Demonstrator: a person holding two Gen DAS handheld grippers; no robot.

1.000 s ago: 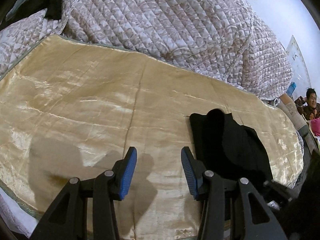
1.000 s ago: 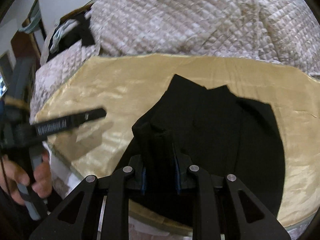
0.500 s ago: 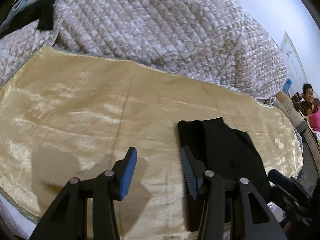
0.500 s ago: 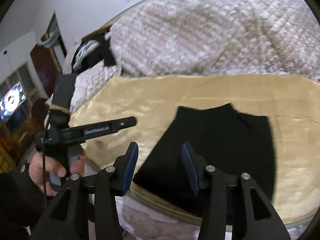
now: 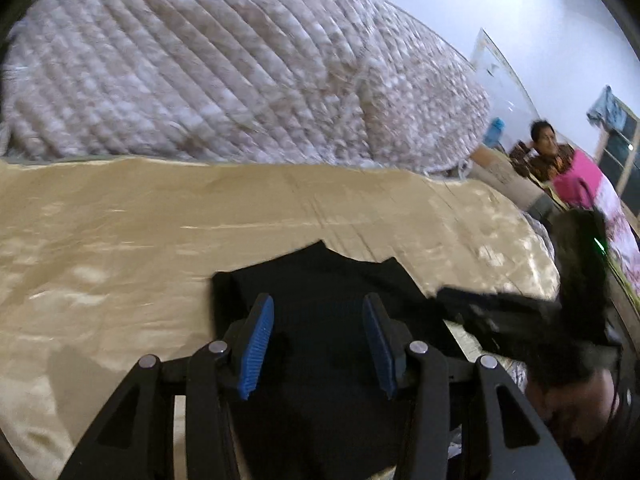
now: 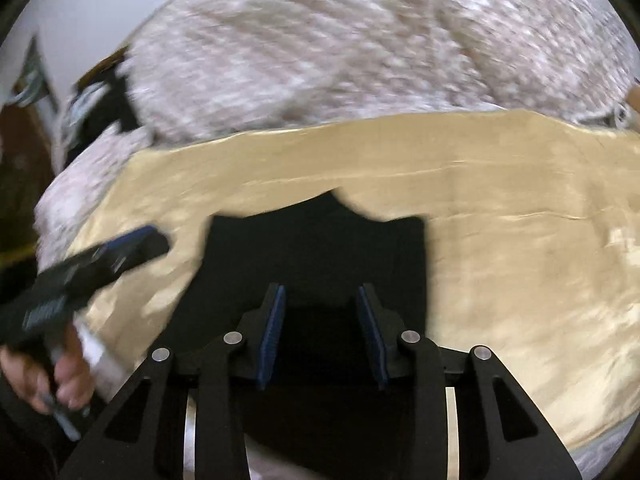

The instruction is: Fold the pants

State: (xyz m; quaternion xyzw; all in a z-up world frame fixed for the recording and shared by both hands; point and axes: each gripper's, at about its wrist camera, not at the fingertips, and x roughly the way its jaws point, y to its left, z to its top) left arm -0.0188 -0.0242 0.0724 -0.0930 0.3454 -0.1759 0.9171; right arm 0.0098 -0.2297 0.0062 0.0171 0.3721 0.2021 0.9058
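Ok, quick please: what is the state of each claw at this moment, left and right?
Left claw: open, holding nothing, above the black pants.
Right claw: jaws closing, nothing gripped; the pants lie beneath it.

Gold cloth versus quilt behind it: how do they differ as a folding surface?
The gold cloth lies flat, smooth and shiny; the quilt is heaped high, stitched and matte. The gold cloth is plain and carries the black pants; the quilt is patterned pale and carries none of them. Both are soft bedding.
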